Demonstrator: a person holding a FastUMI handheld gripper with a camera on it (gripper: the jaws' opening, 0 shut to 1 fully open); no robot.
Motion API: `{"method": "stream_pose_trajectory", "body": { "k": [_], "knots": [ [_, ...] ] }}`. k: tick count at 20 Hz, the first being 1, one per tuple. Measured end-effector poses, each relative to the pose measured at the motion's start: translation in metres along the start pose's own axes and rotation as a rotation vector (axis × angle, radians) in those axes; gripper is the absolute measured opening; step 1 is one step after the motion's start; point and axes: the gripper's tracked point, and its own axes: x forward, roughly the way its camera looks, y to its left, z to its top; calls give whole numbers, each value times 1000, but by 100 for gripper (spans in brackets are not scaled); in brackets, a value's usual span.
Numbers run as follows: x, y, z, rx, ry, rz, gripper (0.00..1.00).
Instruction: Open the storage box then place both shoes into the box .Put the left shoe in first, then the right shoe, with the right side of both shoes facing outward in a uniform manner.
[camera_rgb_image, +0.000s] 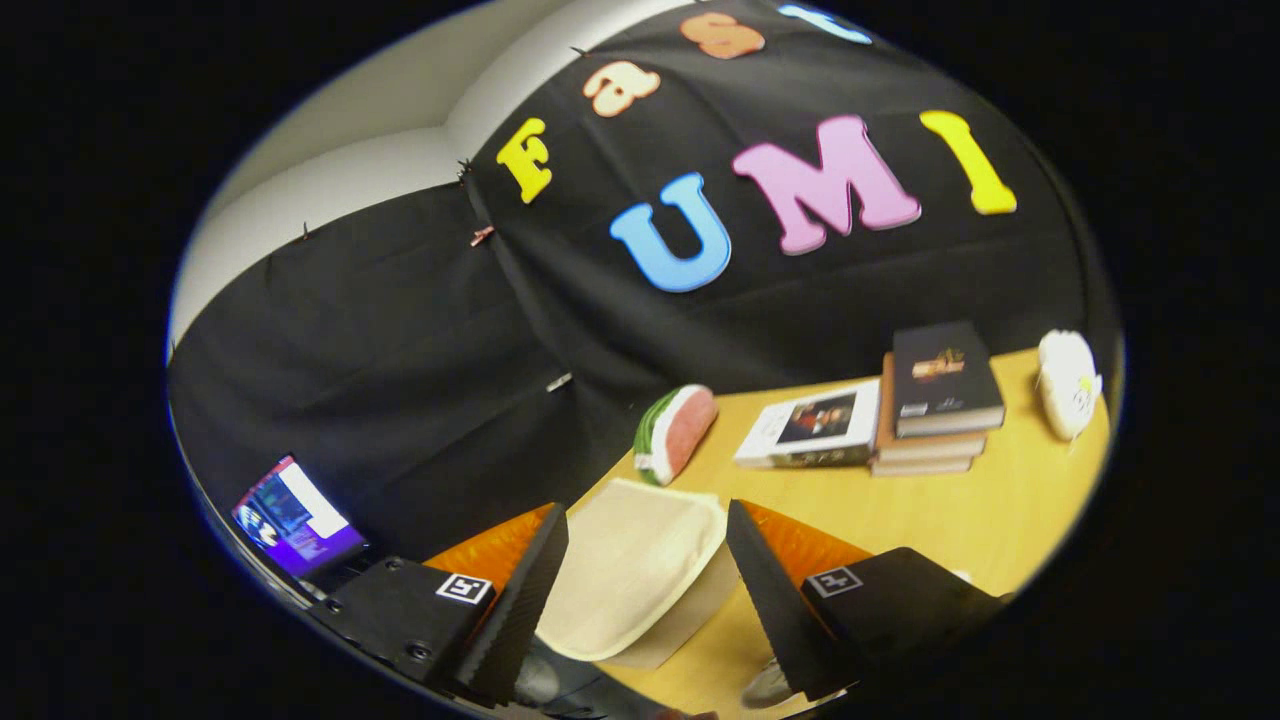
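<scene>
My gripper (648, 512) is open, its fingers spread wide and tilted over the wooden table (1000, 510). A cream fabric panel with a rounded edge (630, 575), apparently the top of the storage box, lies between the fingers and a little below them. Neither finger visibly presses on it. A flat flap of the same cream colour sticks out under it toward the right finger. A small pale grey thing (766, 686), possibly part of a shoe, peeks out beside the right finger's base. Something dark and rounded (560, 685) sits beneath the panel, too hidden to name.
Beyond the fingers a watermelon-slice cushion (678, 430) stands by the black cloth wall. Farther right lie a flat white book (815, 425), a stack of books (940, 400) and a white plush toy (1068, 382). A lit screen (297, 520) glows off the table's left end.
</scene>
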Motion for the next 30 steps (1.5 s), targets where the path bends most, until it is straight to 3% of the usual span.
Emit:
{"method": "stream_pose_trajectory", "body": {
  "k": [7,11,20,24,26,30],
  "knots": [
    [35,-20,-80,297,201,76,98],
    [52,-34,-112,424,264,74,98],
    [77,-27,-141,567,326,132,94],
    [75,-37,-122,628,263,100,14],
    [70,-24,-117,634,266,126,7],
    [68,4,-92,574,242,146,7]
  ]
}}
